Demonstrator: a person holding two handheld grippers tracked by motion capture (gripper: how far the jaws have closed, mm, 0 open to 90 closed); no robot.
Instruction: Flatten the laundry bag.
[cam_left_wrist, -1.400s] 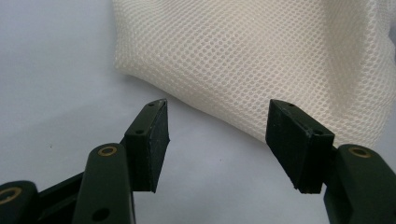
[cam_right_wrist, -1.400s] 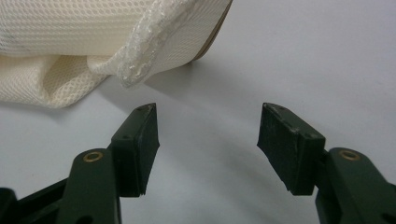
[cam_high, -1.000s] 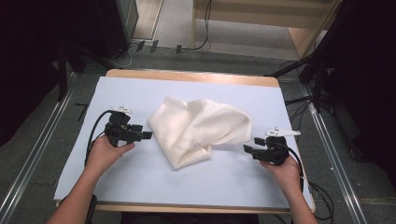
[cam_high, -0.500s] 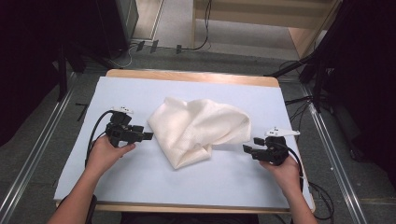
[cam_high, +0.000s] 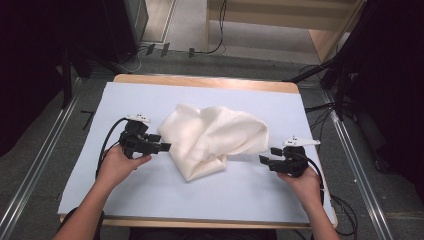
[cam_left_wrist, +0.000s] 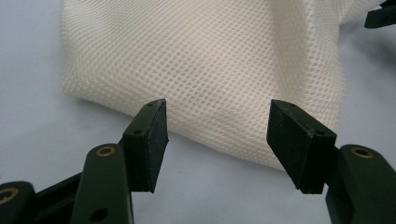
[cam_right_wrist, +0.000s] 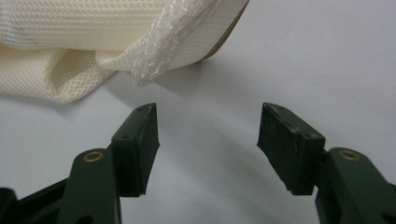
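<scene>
A crumpled cream mesh cloth (cam_high: 212, 140) lies in the middle of the pale blue table top (cam_high: 150, 100). My left gripper (cam_high: 161, 142) is at the cloth's left edge, jaws open, with the cloth's edge (cam_left_wrist: 205, 74) just beyond the tips and nothing between them. My right gripper (cam_high: 267, 156) rests to the right of the cloth, open and empty, a short way from a rolled hem (cam_right_wrist: 159, 46) of the mesh.
The table has a wooden rim (cam_high: 205, 81) at its far edge. Metal rails (cam_high: 40, 145) run along the floor on both sides, and cables (cam_high: 200, 50) lie on the floor beyond the table.
Both grippers have edged slightly inward toward the cloth. The cloth has not moved.
</scene>
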